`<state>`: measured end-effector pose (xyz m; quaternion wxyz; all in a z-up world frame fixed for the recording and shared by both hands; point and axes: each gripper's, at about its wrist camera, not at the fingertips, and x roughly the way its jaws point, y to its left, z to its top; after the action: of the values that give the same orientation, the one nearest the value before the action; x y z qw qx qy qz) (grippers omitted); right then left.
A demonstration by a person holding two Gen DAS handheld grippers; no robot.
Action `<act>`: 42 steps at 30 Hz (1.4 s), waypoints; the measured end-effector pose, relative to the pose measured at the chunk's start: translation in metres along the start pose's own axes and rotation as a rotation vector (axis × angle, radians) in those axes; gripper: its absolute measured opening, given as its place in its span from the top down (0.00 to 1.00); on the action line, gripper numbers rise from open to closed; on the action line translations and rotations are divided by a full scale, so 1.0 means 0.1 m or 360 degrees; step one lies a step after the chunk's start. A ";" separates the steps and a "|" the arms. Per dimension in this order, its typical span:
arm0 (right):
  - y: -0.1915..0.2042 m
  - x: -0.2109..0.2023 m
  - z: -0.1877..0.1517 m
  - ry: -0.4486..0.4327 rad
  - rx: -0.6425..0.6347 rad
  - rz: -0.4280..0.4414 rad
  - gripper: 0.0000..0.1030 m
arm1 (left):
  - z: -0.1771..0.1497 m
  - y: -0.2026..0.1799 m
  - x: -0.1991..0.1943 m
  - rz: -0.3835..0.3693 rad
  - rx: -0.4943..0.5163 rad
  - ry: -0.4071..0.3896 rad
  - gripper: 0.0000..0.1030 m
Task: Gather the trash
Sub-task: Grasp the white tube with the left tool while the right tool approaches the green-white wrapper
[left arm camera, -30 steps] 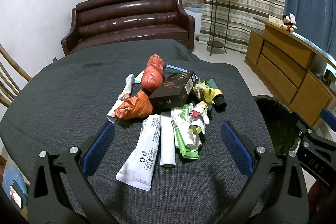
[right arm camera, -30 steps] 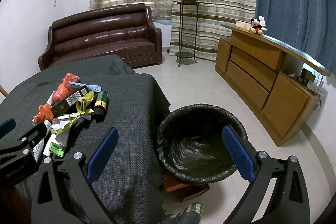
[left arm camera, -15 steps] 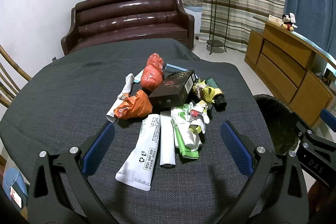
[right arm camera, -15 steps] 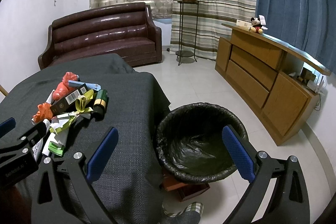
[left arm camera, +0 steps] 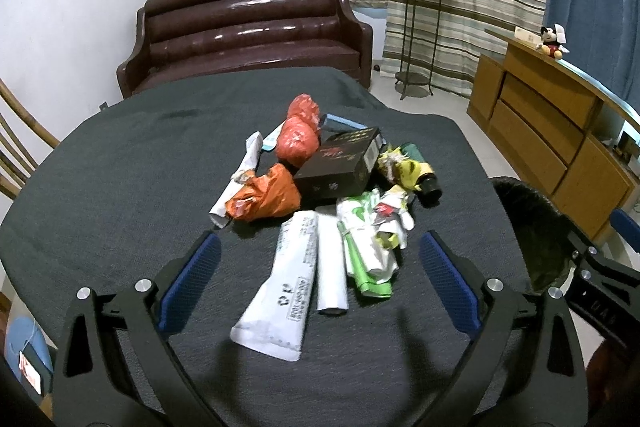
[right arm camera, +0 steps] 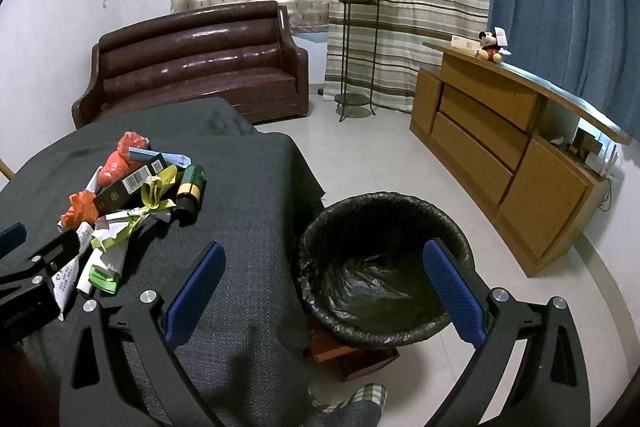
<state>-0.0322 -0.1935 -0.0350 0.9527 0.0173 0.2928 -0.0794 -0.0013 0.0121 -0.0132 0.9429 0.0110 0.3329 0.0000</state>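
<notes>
The left gripper hangs over the near edge of the bench, its jaws wide and holding nothing; between the blue fingers lies the pile of trash, resting on the dark cloth; nearest the gripper are a flattened white tube, a white roll just beside it and a green wrapper; behind them sit an orange bag, a black box and a dark bottle lying on its side. The right gripper hovers past the bench's right edge, jaws wide and holding nothing, partly above the bin; the bin stands on the floor just beside the bench, lined with a black bag; the trash lies well to its left on the bench.
</notes>
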 end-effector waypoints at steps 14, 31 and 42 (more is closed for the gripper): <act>0.11 -0.02 -0.02 0.0066 -0.0054 0.0055 0.10 | -0.11 0.45 0.05 0.0056 -0.0069 0.0127 0.21; 0.24 0.00 0.07 0.0142 -0.0067 0.0135 0.35 | -0.20 0.40 0.28 -0.0154 0.0026 0.0284 0.69; 0.62 -0.06 0.29 0.0091 -0.0089 0.0272 0.35 | -0.10 0.54 0.06 -0.0187 0.0003 0.0194 0.70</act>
<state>-0.0112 -0.1338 -0.0083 0.9474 0.0181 0.3194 0.0110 -0.0024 0.0662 -0.0235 0.9193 -0.0077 0.3897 -0.0549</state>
